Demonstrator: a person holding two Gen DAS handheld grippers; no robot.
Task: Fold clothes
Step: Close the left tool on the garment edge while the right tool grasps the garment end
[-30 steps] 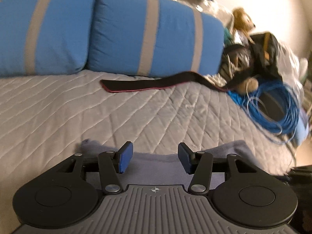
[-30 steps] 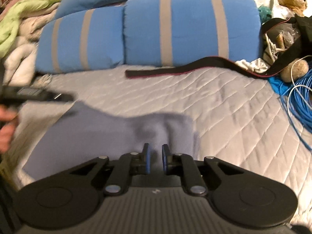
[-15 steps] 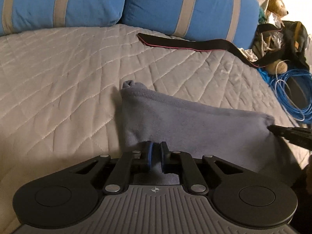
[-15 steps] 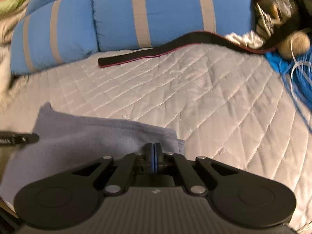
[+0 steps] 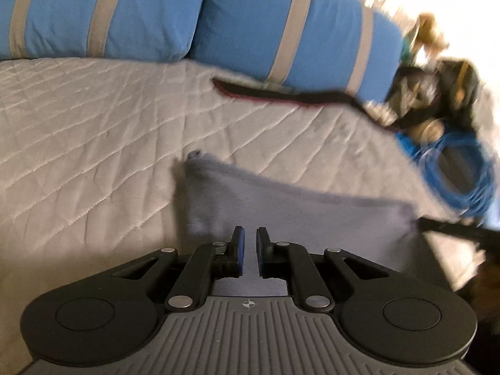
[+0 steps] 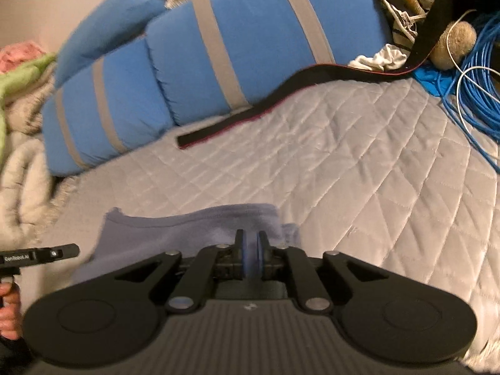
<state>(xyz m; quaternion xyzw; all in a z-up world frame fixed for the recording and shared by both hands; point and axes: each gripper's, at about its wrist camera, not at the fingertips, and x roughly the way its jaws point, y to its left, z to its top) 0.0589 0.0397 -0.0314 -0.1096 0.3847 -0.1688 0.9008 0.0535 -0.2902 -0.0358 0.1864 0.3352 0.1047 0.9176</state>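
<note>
Clutter in the left wrist view's upper right is smearing into blur, and the gripper body is hiding the grey garment's near edge along the bottom.

place: home bedroom | evidence: quilted bed, blue striped pillows, teddy bear, heaped laundry

You are working on a quilted bedspread with a faint sheen, its stitching raised. The grey cloth looks soft, matt and fleecy. The pillows are smooth matt cotton-like fabric. The cable is glossy plastic.
</note>
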